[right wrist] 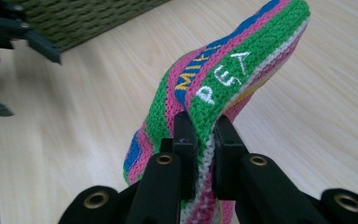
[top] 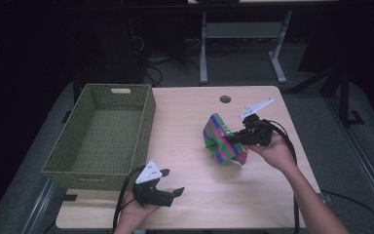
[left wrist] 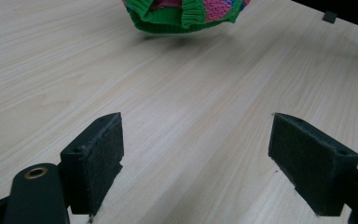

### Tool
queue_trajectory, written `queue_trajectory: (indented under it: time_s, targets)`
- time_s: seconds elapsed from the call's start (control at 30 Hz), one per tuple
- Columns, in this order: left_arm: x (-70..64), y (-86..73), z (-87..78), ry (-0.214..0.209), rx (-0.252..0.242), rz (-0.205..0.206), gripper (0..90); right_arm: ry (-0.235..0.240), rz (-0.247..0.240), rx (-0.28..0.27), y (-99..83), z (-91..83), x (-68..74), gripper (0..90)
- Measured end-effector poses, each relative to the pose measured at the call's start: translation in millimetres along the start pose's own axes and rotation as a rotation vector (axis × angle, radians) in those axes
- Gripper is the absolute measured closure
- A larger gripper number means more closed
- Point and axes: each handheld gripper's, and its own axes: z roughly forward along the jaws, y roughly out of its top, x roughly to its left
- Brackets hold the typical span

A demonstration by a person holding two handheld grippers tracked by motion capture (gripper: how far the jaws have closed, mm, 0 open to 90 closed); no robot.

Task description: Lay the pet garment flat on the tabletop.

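Two tongs split the work: the right tongs (right wrist: 204,140) pinch the striped knit cloth (top: 221,139) aloft for carrying toward the green basket (top: 102,136), while the left tongs (left wrist: 196,158) wait agape over the table (left wrist: 191,93).

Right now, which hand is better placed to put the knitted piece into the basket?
Right. Its tongs are shut on the striped knit, holding it above the table. The left tongs are open, nearer the green basket.
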Motion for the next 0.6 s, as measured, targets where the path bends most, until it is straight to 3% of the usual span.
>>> queue_trajectory:
  time_s: [0.6]
  targets:
    - [1.5, -0.1, -1.8, 0.01, -0.007, -0.003, 17.6, 0.093, -0.11, -0.043, -8.9, -18.2, 45.6, 82.1]
